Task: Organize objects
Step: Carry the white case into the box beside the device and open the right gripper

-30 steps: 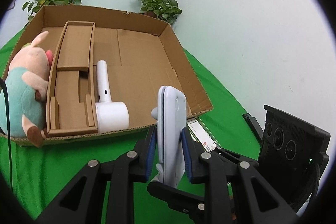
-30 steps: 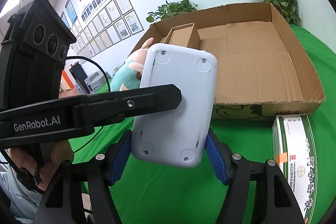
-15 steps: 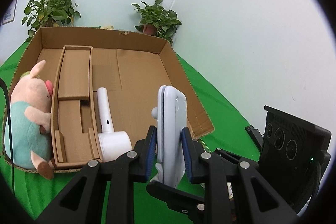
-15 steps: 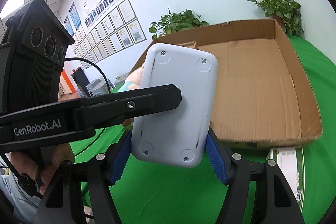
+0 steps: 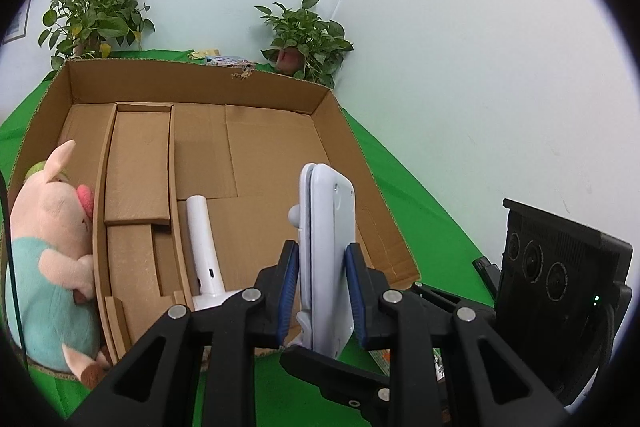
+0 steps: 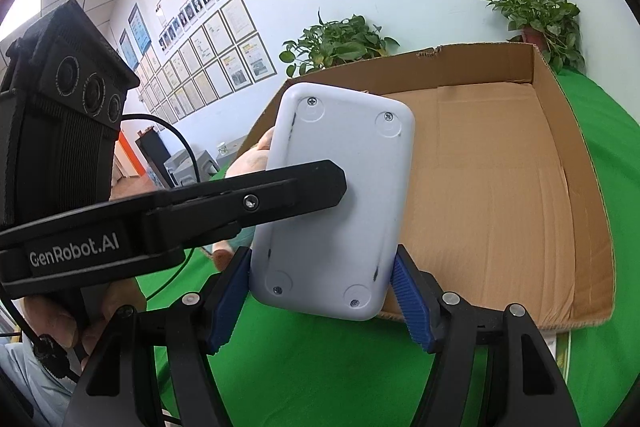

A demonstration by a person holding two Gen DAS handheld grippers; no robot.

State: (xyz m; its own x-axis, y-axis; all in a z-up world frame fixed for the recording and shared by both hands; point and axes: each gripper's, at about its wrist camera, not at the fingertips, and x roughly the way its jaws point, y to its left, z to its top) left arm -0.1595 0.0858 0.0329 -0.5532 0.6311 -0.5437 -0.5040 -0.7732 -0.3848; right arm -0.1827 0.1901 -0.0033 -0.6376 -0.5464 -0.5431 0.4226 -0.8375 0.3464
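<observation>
A pink plush pig [image 5: 52,251] in a teal shirt lies at the far left of an open cardboard box [image 5: 248,131] on a green cloth [image 5: 404,195]. Beside a cardboard insert [image 5: 138,183], a white hair dryer [image 5: 204,251] rests in the box. The left gripper [image 5: 322,287] pinches a white plastic case [image 5: 328,255] across its thin faces, held upright above the box's near edge. The right gripper [image 6: 320,301], jaws wider, clamps the same case by its long edges.
</observation>
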